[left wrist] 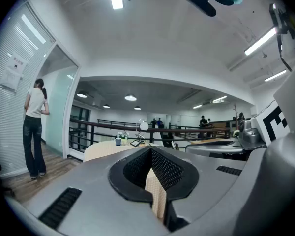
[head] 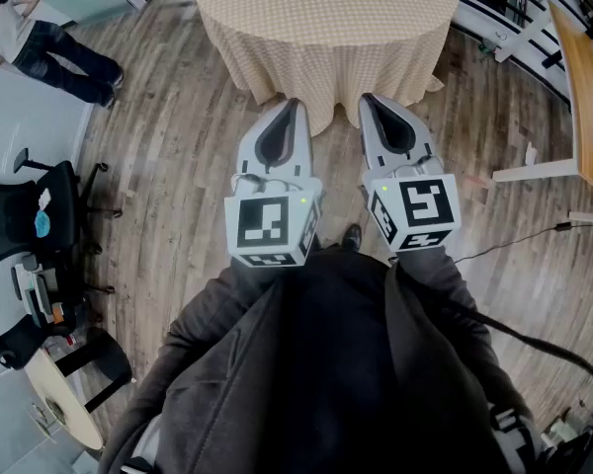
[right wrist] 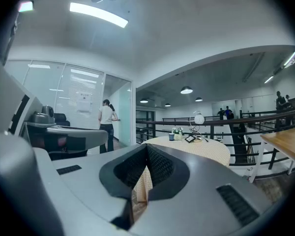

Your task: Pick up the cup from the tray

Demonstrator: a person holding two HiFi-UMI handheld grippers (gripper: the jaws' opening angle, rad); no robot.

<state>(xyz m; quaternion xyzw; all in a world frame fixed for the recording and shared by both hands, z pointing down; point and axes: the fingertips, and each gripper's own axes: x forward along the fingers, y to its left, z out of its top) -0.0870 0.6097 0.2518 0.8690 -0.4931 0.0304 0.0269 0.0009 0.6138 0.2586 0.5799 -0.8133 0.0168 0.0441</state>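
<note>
Left gripper (head: 291, 105) and right gripper (head: 369, 99) are pointing level, side by side at centre of the head view, aiming at the cloth-covered round table (head: 326, 28). Both are sitting with jaws closed tip to tip, gripping nothing. Cup (right wrist: 171, 137) is showing small and blue, upright on the tabletop mid-frame in the right gripper view, well apart from both.
</note>
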